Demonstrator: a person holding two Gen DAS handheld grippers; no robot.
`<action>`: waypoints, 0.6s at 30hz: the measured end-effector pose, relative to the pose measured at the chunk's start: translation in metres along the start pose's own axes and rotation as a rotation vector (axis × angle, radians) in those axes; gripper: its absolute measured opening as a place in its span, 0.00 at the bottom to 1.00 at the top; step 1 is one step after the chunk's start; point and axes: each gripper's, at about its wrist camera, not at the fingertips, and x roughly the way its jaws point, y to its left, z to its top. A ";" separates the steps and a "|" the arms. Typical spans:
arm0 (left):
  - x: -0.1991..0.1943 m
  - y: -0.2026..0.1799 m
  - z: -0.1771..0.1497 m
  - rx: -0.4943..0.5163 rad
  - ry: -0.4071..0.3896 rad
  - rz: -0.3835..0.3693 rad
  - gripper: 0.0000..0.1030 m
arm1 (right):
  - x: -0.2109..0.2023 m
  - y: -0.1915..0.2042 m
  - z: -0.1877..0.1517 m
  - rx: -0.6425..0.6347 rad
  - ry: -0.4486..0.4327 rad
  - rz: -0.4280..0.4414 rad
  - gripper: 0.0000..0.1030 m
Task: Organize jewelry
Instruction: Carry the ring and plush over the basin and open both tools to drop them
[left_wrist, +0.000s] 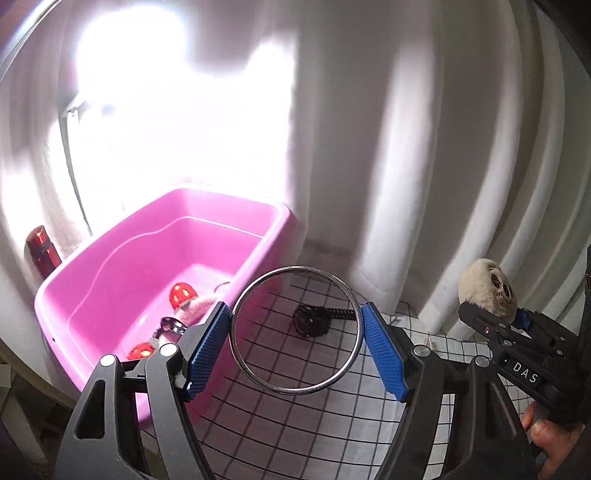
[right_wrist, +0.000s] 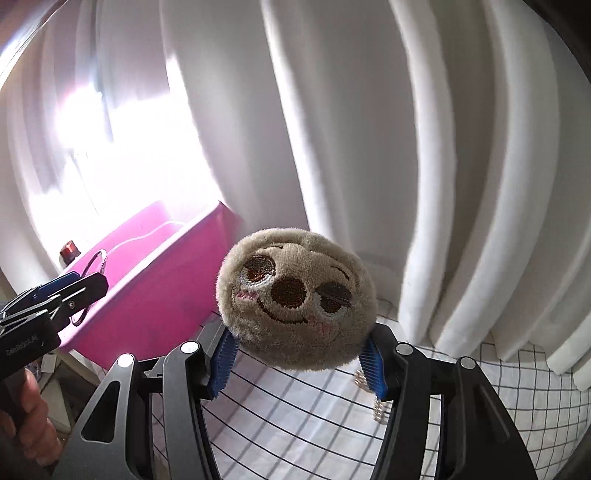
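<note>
Left hand-held gripper: blue pads clamped on either side of a silver bangle, ring held upright and face-on to the camera, raised above a white cloth with a black grid. Through the ring, on the cloth: a dark wristwatch, strap trailing to the right. To the left, just beside the gripper: a pink plastic tub, holding two red round pieces, a pink fuzzy item and a small shiny metal piece; exact type of these too small to tell. Behind the tub's far left corner: a dark red bottle. Backdrop: white curtain, blown out by window light on the left.

Right hand-held gripper: fingers closed on a beige plush sloth-face charm, held in the air, face toward the camera, above the same cloth and right of the tub. Under the right finger, on the cloth: a small pale beaded piece, partly hidden.
</note>
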 end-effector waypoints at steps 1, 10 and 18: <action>-0.001 0.011 0.007 -0.006 -0.008 0.007 0.68 | 0.003 0.012 0.007 -0.010 -0.008 0.017 0.54; 0.018 0.121 0.042 -0.055 0.003 0.124 0.68 | 0.067 0.118 0.052 -0.104 0.021 0.167 0.54; 0.057 0.177 0.029 -0.094 0.101 0.169 0.68 | 0.130 0.187 0.067 -0.171 0.128 0.199 0.54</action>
